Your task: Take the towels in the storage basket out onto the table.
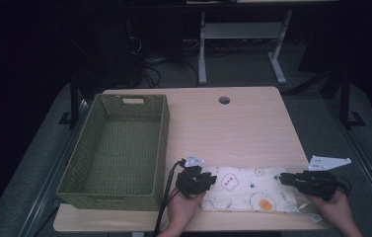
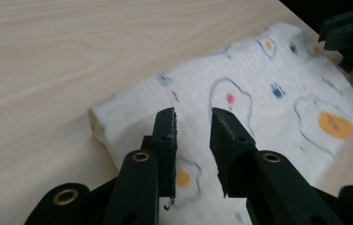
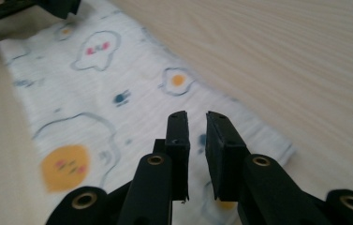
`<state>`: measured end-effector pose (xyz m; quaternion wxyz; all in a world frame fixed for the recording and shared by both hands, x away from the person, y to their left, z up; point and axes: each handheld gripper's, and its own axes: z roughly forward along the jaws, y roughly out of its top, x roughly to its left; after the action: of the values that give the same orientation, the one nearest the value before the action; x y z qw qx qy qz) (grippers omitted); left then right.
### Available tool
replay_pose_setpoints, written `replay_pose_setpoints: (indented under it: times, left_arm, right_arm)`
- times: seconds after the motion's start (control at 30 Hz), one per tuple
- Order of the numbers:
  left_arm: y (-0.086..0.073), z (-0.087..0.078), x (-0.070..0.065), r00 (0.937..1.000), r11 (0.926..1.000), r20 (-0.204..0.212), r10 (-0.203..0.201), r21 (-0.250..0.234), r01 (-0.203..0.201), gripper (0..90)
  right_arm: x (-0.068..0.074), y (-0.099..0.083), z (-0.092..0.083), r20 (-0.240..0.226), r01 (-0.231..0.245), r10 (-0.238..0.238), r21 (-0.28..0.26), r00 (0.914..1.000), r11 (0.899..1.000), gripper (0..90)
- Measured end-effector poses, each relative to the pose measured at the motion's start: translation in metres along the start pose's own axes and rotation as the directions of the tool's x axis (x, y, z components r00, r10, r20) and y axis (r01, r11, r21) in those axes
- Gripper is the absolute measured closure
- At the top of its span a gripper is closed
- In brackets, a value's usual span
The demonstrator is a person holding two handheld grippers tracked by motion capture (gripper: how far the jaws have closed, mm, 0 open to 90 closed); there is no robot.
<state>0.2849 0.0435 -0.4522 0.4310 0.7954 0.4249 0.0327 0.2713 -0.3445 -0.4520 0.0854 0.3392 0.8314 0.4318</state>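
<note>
- My left gripper (image 2: 193, 124) has its jaws a narrow gap apart, pads clear of the fabric; nothing is pinched between them.
- It hovers just over the left end of the cloth (image 2: 258, 93), a white folded piece printed with fried eggs and little cartoon shapes.
- My right gripper (image 3: 196, 126) is the same: jaws slightly parted, empty, poised above the cloth's right end.
- In the high view my left hand (image 1: 183, 207) and right hand (image 1: 336, 210) come in from the near edge, one gripper at each end of the cloth.
- The cloth lies flat near the front edge of the wooden table (image 1: 233, 123).
- A green woven basket (image 1: 87, 195) stands at the table's left, just beside my left gripper.
</note>
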Motion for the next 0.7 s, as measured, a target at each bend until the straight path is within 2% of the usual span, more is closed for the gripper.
replay_pose_setpoints:
  times: [0.03, 0.1, 0.17, 0.3, 0.5, 0.57, 0.63, 0.7]
  left_arm:
    - [0.002, 0.003, 0.002, 0.9998, 1.0000, -0.019, 0.007, 0.003, -0.007, 71.1]
    - [0.003, 0.009, 0.007, 0.9992, 0.9998, -0.035, -0.019, 0.009, 0.019, 71.1]
    - [0.003, 0.012, 0.011, 0.9979, 0.9992, -0.061, -0.022, 0.033, 0.024, 71.1]
    - [0.001, 0.015, 0.016, 0.9970, 0.9972, -0.069, -0.034, 0.065, 0.039, 69.0]
    - [-0.001, 0.015, 0.015, 0.9970, 0.9976, -0.071, -0.030, 0.060, 0.034, 67.0]
    - [0.000, 0.013, 0.015, 0.9975, 0.9974, -0.056, -0.044, 0.055, 0.047, 63.9]
    - [0.001, 0.009, 0.014, 0.9975, 0.9989, -0.062, -0.035, 0.028, 0.037, 63.3]
    - [0.005, 0.006, 0.015, 0.9971, 0.9992, -0.065, -0.039, 0.004, 0.039, 63.2]
  right_arm:
    - [-0.004, 0.003, 0.004, 0.013, -0.006, 0.006, 0.003, 0.9999, 1.000, 78.9]
    - [-0.011, 0.006, 0.013, 0.030, -0.020, 0.019, 0.013, 0.9994, 1.000, 79.3]
    - [-0.017, 0.007, 0.021, 0.056, -0.032, 0.030, 0.041, 0.9980, 0.999, 79.8]
    - [-0.021, 0.002, 0.028, 0.099, -0.056, 0.047, 0.090, 0.9939, 0.994, 80.1]
    - [-0.025, -0.007, 0.022, 0.111, -0.074, 0.067, 0.059, 0.9915, 0.996, 80.8]
    - [-0.026, -0.008, 0.021, 0.110, -0.069, 0.062, 0.056, 0.9920, 0.996, 80.6]
    - [-0.026, -0.007, 0.021, 0.108, -0.078, 0.071, 0.059, 0.9916, 0.995, 79.2]
    - [-0.026, -0.005, 0.019, 0.109, -0.065, 0.060, 0.038, 0.9922, 0.997, 78.6]
